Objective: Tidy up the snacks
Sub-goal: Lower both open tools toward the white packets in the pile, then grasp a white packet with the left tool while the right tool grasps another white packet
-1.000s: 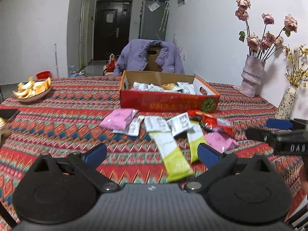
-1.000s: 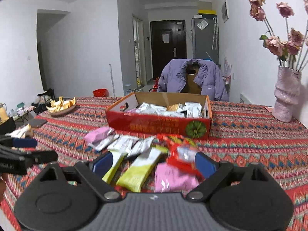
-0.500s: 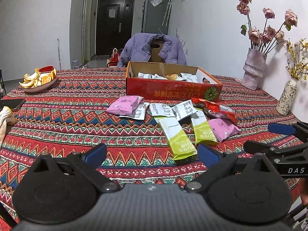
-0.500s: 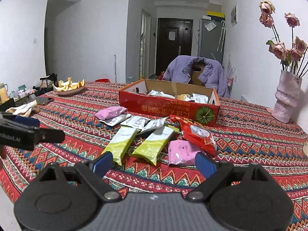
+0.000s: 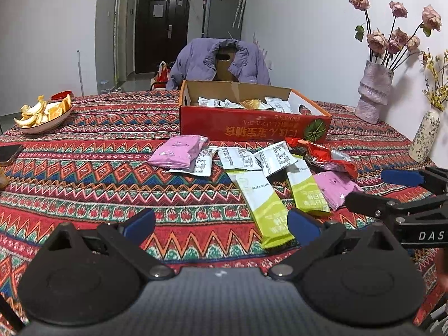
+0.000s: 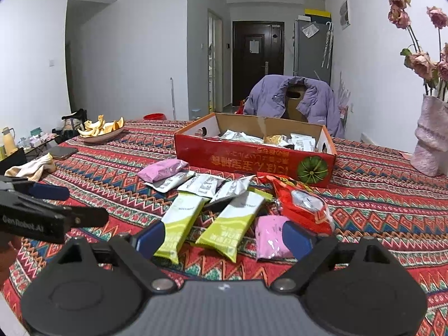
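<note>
Both claws, left (image 5: 221, 219) and right (image 6: 224, 233), wide apart, empty; right narrowing slightly. Snack packets (image 6: 232, 221) mid-table, staged beside box (image 6: 252, 159) for loading.

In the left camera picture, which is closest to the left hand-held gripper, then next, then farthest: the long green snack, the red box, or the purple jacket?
From the left hand-held gripper:
1. Long green snack, just ahead, beside its right finger.
2. Red box, mid-table, behind the loose packets.
3. Purple jacket, draped on the chair beyond the table.
</note>
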`<action>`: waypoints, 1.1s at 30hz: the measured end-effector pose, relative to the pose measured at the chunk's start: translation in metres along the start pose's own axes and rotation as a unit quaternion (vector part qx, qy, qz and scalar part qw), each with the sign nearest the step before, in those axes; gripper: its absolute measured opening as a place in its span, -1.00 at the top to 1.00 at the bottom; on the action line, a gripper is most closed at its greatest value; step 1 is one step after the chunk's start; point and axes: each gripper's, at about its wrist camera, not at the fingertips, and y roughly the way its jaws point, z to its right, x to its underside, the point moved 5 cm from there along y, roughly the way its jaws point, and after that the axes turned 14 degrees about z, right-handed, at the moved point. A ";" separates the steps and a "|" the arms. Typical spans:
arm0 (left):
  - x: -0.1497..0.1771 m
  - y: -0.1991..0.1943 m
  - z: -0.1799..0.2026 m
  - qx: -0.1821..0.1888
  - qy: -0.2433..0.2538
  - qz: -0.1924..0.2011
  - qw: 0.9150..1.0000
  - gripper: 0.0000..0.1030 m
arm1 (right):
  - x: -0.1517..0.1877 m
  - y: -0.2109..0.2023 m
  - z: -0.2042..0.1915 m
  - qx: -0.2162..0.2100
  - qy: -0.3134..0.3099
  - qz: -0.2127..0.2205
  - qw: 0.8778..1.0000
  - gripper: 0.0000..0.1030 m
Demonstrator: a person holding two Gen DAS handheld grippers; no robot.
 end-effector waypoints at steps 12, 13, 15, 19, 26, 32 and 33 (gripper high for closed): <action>-0.020 0.054 -0.006 0.023 0.000 -0.003 1.000 -0.98 | -0.011 0.075 0.016 0.007 0.032 -0.032 0.999 -0.39; -0.022 0.060 -0.005 0.027 0.001 -0.004 1.000 -0.97 | -0.011 0.084 0.019 0.005 0.039 -0.037 0.999 -0.36; -0.024 0.072 -0.004 0.027 0.005 -0.011 1.000 -0.88 | -0.009 0.101 0.023 0.002 0.051 -0.049 0.998 -0.34; -0.030 0.097 0.004 0.037 0.021 -0.014 0.999 -0.67 | -0.008 0.133 0.028 0.000 0.065 -0.050 0.997 -0.32; -0.027 0.142 0.011 0.057 0.038 -0.045 0.997 -0.42 | -0.003 0.174 0.034 -0.012 0.080 -0.062 0.995 0.12; -0.027 0.169 0.016 0.059 0.037 -0.062 0.996 -0.34 | 0.004 0.185 0.041 -0.014 0.084 -0.059 0.995 0.45; -0.027 0.175 0.017 0.059 0.037 -0.065 0.995 -0.34 | 0.002 0.183 0.044 -0.015 0.087 -0.054 0.995 0.51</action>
